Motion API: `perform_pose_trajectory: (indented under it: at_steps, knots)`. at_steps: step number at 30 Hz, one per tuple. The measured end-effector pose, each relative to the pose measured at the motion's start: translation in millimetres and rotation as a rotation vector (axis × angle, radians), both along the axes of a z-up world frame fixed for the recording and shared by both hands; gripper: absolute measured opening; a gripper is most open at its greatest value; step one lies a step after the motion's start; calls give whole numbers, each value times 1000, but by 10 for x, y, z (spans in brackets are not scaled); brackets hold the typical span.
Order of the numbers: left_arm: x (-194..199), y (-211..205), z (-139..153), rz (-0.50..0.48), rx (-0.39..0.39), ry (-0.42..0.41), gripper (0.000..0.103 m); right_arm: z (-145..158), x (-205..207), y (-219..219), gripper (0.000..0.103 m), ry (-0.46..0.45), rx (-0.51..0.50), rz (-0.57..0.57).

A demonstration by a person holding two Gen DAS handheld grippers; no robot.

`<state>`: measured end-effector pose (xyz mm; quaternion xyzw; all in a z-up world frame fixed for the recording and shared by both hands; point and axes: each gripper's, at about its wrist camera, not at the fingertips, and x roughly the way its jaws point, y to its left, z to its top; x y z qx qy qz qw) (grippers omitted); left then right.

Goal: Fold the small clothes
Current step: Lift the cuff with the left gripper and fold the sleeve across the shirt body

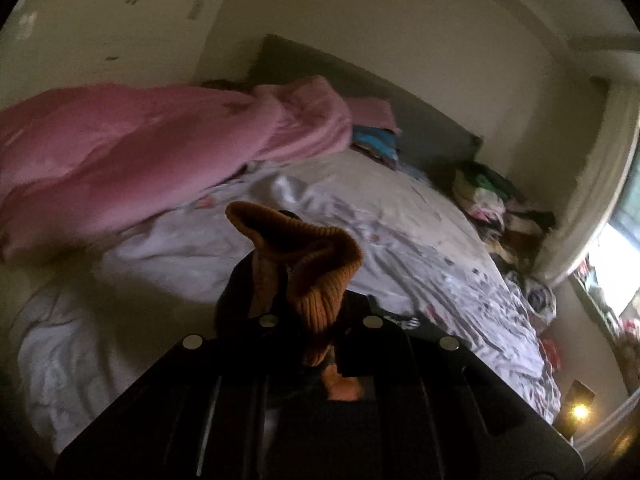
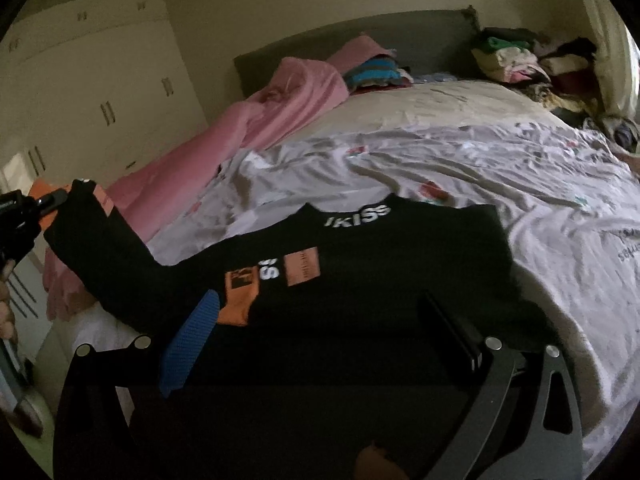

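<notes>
**Sleeve lifted at the left, body of the garment under the right**

Bedroom setting: a wide bed covered by a crumpled white printed sheet (image 2: pixel 500 184) fills the area ahead of both my jaws, with a grey headboard (image 2: pixel 400 32) at its far end and cream wardrobe doors (image 2: pixel 92 92) to the left.

Left side. My left gripper (image 1: pixel 288 276) is clenched on the ribbed orange knit cuff (image 1: pixel 320 280) of the sleeve. The cuff bunches between and above my fingers and rises clear of the sheet. In the right wrist view this same gripper appears at the far left edge, with the sleeve stretched from it down toward the garment body.

Right side. My right gripper (image 2: pixel 320 344) has its jaws spread wide apart. A blue textured pad (image 2: pixel 188 348) shows on the left finger; the right finger is dark. Whether either pad touches the cloth cannot be determined.

Task item. The black sweater with orange patches and white lettering (image 2: pixel 360 264) lies flat on the sheet directly ahead of and between my right jaws, neckline pointing away from them.

Surroundings. A rumpled pink blanket (image 1: pixel 160 148) lies beyond and left of my left jaws. A folded stack with blue striped cloth (image 2: pixel 372 72) sits beyond it by the headboard. A mixed heap of clothes (image 2: pixel 516 56) sits far right of my right jaws.
</notes>
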<state>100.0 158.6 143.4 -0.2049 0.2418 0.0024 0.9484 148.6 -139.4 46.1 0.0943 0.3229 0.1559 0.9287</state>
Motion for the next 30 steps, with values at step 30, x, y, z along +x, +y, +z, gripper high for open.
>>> perform_pose_trajectory:
  at_steps: [30]
  knots:
    - [898, -1654, -1094, -402, 17, 240, 4, -120, -40, -1340, 98, 29, 59, -317]
